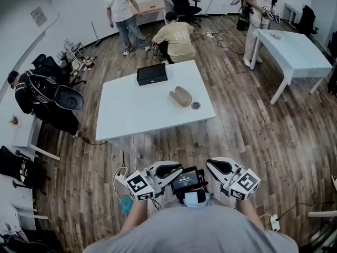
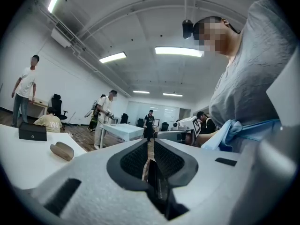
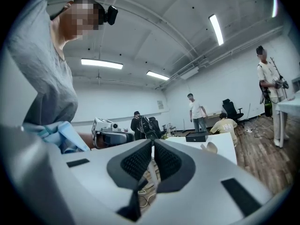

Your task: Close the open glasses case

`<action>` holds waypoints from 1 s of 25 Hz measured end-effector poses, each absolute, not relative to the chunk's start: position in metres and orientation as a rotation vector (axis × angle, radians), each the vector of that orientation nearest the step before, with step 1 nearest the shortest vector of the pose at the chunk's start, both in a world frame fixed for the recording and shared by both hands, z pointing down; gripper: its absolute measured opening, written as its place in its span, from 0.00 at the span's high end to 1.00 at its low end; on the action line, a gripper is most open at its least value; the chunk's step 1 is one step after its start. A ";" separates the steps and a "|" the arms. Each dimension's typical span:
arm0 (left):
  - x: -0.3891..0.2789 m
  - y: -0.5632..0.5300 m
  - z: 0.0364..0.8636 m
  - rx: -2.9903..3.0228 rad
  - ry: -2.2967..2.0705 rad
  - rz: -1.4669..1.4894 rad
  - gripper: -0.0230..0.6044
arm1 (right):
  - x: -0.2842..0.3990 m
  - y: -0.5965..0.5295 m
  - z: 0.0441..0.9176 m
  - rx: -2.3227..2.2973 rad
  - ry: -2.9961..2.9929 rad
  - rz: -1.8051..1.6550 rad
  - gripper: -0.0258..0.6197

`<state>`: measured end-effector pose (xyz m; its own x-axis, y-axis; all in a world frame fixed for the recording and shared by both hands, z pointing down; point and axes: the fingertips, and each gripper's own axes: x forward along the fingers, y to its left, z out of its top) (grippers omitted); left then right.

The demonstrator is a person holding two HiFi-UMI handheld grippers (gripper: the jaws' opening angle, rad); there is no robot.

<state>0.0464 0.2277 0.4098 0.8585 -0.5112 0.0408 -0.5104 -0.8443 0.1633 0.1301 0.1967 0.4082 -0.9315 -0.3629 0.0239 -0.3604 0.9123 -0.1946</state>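
Note:
A tan glasses case [image 1: 180, 95] lies on the white table [image 1: 131, 115], right of its middle, with its lid apparently raised. The same case [image 2: 62, 150] shows low at the left of the left gripper view, and small and far off as the case [image 3: 212, 147] in the right gripper view. Both grippers are held close to the person's chest, well short of the table. The left gripper [image 1: 178, 169] [image 2: 150, 154] is shut on nothing. My right gripper [image 1: 210, 164] [image 3: 153, 150] is likewise shut and empty.
A black box [image 1: 152, 74] stands at the table's far edge, and a small round object [image 1: 196, 105] lies near the case. One person crouches behind the table [image 1: 176, 38] and others stand around. A second white table [image 1: 295, 51] is far right. Cables [image 1: 124, 173] lie on the floor.

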 end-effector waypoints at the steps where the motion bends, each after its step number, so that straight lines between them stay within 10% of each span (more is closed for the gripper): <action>1: 0.046 0.227 0.410 2.864 -0.795 -0.006 0.89 | 0.130 0.195 0.409 -0.585 3.062 -0.296 0.91; 25: 0.061 0.212 0.417 2.856 -0.806 0.064 0.89 | 0.141 0.180 0.414 -0.546 3.083 -0.292 0.91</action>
<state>0.0608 0.2125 0.4172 0.8528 -0.5147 0.0879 -0.5221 -0.8388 0.1540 0.1406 0.1805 0.4139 -0.9398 -0.3400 0.0352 -0.3406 0.9226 -0.1814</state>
